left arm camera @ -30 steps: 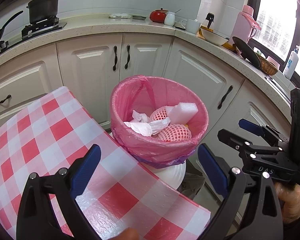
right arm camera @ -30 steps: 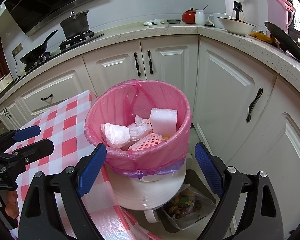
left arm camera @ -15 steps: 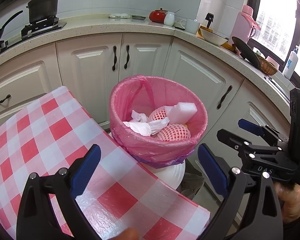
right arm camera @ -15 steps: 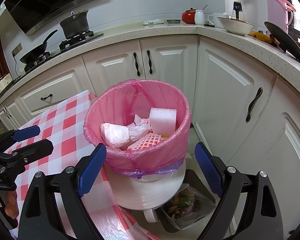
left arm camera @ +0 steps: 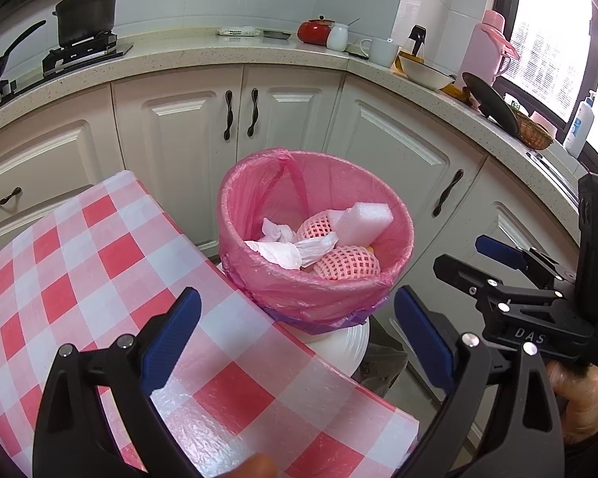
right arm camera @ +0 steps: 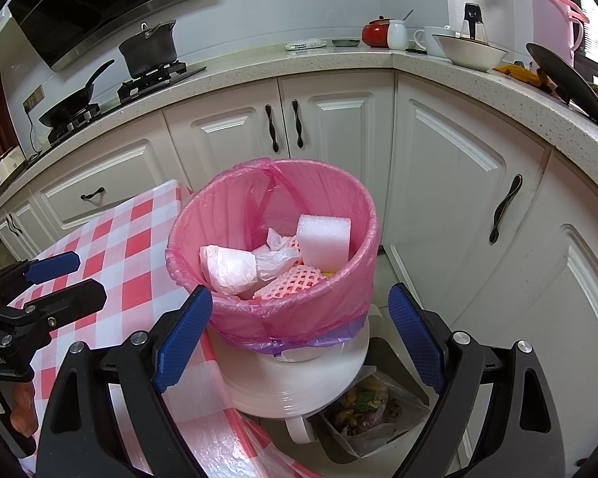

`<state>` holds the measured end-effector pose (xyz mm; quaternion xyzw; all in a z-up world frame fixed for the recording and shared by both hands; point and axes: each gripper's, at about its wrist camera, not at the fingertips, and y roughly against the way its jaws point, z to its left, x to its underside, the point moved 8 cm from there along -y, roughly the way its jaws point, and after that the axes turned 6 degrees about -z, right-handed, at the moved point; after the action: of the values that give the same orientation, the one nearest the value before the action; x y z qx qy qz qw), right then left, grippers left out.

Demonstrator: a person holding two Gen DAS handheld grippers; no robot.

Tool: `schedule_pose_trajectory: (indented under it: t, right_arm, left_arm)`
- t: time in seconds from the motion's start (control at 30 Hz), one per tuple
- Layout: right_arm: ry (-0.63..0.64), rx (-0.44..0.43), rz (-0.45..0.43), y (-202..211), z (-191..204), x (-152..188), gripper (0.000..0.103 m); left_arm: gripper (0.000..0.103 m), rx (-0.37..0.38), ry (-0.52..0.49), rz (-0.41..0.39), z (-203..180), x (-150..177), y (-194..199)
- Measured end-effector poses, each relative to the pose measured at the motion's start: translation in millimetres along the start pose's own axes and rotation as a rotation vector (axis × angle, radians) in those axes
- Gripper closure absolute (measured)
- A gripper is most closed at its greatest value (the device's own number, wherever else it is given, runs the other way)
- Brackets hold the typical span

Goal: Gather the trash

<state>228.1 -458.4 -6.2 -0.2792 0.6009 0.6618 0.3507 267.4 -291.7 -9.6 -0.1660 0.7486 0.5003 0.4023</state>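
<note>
At the centre of both views, a round bin lined with a pink plastic bag (left arm camera: 315, 279) (right arm camera: 273, 279) sits just beyond the wide-open, empty left gripper (left arm camera: 295, 332) and right gripper (right arm camera: 299, 328), beside the red-and-white checked tablecloth (left arm camera: 99, 263). Inside lie one white foam block (right arm camera: 323, 237), two pink foam fruit nets (left arm camera: 347, 261) and crumpled white plastic wrapping (right arm camera: 229, 269). Each gripper's blue-padded fingers stand well apart.

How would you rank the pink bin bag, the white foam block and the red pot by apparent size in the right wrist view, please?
1. Pink bin bag, largest.
2. White foam block.
3. Red pot, smallest, though it sits farthest from the camera.
</note>
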Motion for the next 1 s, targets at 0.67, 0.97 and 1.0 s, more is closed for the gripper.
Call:
schedule_pose_trajectory:
  t: [0.67,0.97,1.0]
  right_arm:
    - [-0.001,0.002,0.000,-0.2,-1.8,0.3,0.018]
    - [-0.002,0.003,0.001,-0.2,-3.3,0.8,0.018]
    - [-0.002,0.004,0.001,-0.3,-4.1,0.9,0.018]
  left_arm:
    - [0.009,0.010,0.000,-0.003,-1.3,0.9,0.5]
    - [0.009,0.016,-0.003,0.001,-2.8,2.3,-1.0]
    - [0.009,0.018,-0.004,0.001,-3.1,2.5,-1.0]
